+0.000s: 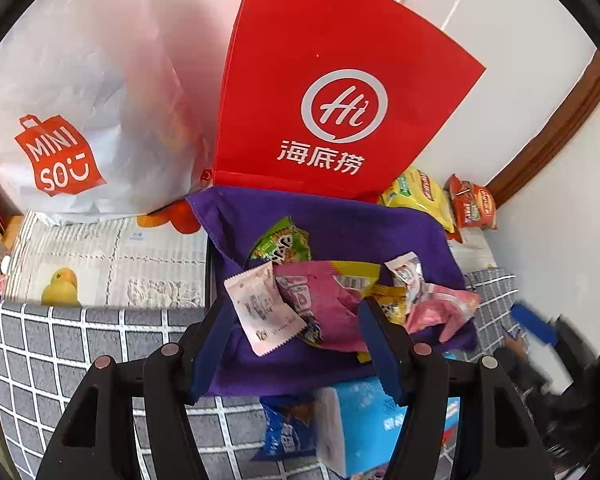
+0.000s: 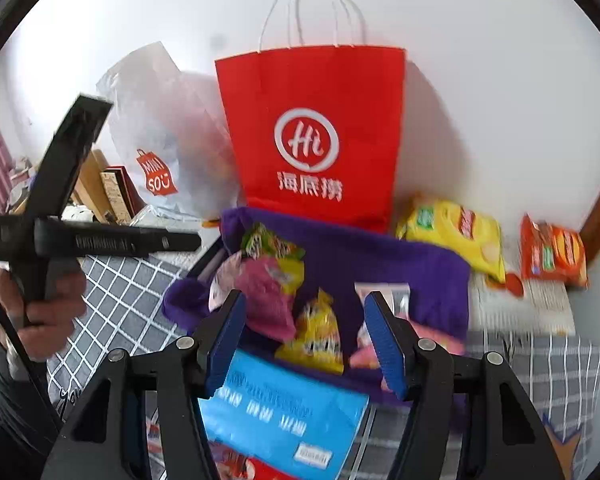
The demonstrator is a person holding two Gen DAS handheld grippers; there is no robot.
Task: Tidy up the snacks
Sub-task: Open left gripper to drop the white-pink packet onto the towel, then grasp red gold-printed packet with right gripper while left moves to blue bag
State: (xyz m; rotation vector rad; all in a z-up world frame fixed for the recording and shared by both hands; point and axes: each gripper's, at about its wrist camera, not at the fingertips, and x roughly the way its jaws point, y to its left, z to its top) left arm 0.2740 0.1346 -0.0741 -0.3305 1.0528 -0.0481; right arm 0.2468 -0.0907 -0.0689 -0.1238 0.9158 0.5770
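Here, each line takes one part of the scene in front of you.

Purple container: your purple fabric bin [image 1: 340, 220] sits on the bench against the foot of the red paper bag [image 1: 320, 80]; its cloth walls are slumped and its mouth is open.

In the bin: a green packet [image 1: 282, 242] lies toward the far side, a pale pink sachet [image 1: 260, 308] and a magenta pouch [image 1: 320, 300] in the middle, a yellow packet [image 2: 316, 332] toward the near side, and a silver-ended wrapper [image 1: 406, 276] beside a light pink packet [image 1: 440, 308] at the right wall.

Left gripper: your left gripper [image 1: 296, 320] hangs over the bin with the fingers about half apart; the sachet shows between them, but the pads do not press on it.

Right gripper: your right gripper [image 2: 304, 320] has its fingers parted to a similar width over the near rim, with nothing clamped.

Red paper bag: it stands upright at the back wall; its inside is hidden.

White bag: the white plastic bag [image 1: 80, 100] stands left of the red one; its contents are unclear.

Outside the bin: a yellow chip bag [image 2: 456, 236] and an orange-red packet [image 2: 552, 252] lie at the back right of the bench; a blue tissue pack [image 2: 284, 412] lies just in front of the bin.
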